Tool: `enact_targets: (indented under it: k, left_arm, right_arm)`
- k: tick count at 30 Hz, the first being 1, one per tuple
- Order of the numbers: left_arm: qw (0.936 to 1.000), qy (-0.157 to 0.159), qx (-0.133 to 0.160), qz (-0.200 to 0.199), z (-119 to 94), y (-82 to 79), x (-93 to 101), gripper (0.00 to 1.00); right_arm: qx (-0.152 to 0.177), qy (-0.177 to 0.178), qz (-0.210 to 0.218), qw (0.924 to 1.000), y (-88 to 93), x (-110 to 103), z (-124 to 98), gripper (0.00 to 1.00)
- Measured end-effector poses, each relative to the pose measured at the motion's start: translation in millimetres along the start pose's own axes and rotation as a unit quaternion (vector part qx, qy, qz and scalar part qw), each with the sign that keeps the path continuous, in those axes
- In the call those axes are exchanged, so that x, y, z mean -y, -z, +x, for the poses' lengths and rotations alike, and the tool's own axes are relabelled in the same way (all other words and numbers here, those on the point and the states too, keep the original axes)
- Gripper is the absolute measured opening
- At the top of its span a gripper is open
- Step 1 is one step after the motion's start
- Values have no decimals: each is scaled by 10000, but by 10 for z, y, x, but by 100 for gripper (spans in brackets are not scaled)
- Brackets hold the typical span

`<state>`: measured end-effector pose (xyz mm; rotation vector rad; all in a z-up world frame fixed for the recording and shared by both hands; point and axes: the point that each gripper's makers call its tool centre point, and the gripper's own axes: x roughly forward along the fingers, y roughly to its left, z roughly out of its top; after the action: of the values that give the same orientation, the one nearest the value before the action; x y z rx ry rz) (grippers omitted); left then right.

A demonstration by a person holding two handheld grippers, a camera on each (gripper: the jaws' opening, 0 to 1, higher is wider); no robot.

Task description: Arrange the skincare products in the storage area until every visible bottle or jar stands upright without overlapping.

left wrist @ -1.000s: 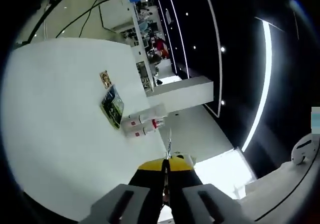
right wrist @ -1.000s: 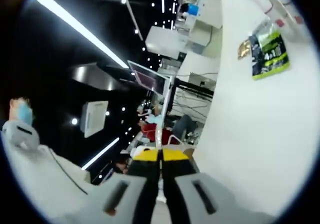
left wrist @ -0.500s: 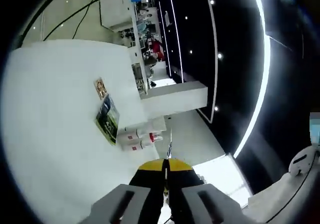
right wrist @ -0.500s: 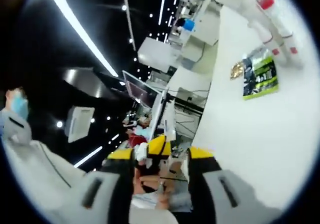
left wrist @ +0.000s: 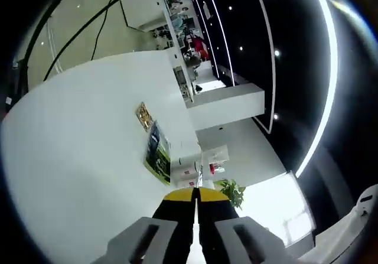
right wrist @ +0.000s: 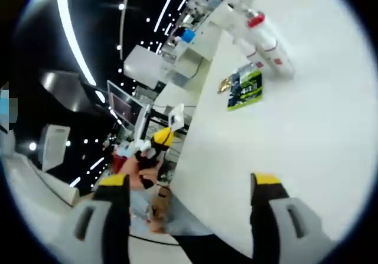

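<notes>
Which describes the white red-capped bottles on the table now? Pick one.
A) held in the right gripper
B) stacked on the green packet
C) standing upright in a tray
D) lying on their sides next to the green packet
D: the bottles lie flat on the white table just beyond the green packet.

My left view: rolled, looking along the table [left wrist: 77, 146] from its edge.
My right view: rolled, off the table's side.
Shared: green packet [left wrist: 158, 155] [right wrist: 245, 90], bottles [right wrist: 264, 45].
</notes>
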<state>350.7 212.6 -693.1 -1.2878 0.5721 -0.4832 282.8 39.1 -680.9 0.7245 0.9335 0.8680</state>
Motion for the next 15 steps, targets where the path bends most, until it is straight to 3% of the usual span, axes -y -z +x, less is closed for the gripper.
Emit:
enact_targets:
  k: [6, 15]
  left_arm:
    - [9997, -170, -166, -52, 140, -84, -155, 0]
    - [9986, -467, -256, -56, 460, -405, -393, 0]
  right_arm:
    - [179, 408, 94, 9990, 30, 163, -165, 86]
    - [361, 723, 335, 9962, 46, 318, -339, 86]
